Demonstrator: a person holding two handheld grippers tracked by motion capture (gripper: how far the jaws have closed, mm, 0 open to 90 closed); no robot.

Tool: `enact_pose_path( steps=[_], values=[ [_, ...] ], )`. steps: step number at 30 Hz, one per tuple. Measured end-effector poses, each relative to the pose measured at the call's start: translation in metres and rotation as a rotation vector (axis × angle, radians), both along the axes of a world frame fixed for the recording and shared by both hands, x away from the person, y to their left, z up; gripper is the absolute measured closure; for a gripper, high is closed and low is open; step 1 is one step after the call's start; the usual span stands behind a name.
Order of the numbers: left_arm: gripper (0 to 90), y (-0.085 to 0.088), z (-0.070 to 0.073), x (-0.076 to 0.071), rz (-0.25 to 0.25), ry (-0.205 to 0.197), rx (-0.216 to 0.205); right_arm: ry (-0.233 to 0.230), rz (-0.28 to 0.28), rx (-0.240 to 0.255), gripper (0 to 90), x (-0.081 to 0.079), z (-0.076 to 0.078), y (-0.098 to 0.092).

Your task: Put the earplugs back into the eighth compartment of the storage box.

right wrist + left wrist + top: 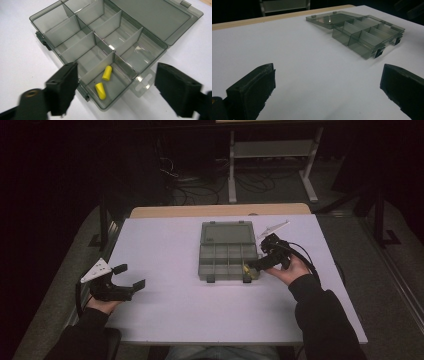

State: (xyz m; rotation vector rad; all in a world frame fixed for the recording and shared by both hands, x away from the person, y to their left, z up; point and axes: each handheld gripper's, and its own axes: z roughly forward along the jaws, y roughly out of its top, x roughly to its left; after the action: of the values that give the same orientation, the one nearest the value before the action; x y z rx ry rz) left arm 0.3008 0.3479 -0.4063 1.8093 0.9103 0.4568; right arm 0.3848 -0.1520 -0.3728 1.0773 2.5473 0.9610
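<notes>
A smoky clear organizer box [216, 268] lies open at the table's middle, its lid [227, 233] folded flat behind it. Two yellow foam earplugs [107, 72] [100, 91] rest loose in its near right corner compartment; the other compartments look bare. My right gripper [260, 265] hovers at that corner, open [115, 67], with its jaws astride the compartment and nothing pressed between them. My left gripper [131, 276] sits open at the table's left edge, well away from the box [367, 35], with only white tabletop between its jaws [328, 70].
The white tabletop [165, 310] spreads wide around the box. A wooden strip [220, 210] runs along its far edge. Beyond, on the dark floor, stand a white frame [272, 150] and loose cables [195, 190].
</notes>
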Motion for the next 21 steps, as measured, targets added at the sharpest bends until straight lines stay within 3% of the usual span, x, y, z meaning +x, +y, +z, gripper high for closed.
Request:
enact_pose_path(
  steps=[7, 21],
  values=[
    [0.0, 0.0, 0.0, 0.0, 0.001, 0.001, 0.001, -0.039, -0.036, 0.045, 4.1, -0.01, 0.002, -0.016],
    [0.0, 0.0, 0.0, 0.0, 0.002, 0.004, 0.001, -0.068, -0.04, 0.107, 2.4, -0.029, 0.003, -0.041]
  ],
)
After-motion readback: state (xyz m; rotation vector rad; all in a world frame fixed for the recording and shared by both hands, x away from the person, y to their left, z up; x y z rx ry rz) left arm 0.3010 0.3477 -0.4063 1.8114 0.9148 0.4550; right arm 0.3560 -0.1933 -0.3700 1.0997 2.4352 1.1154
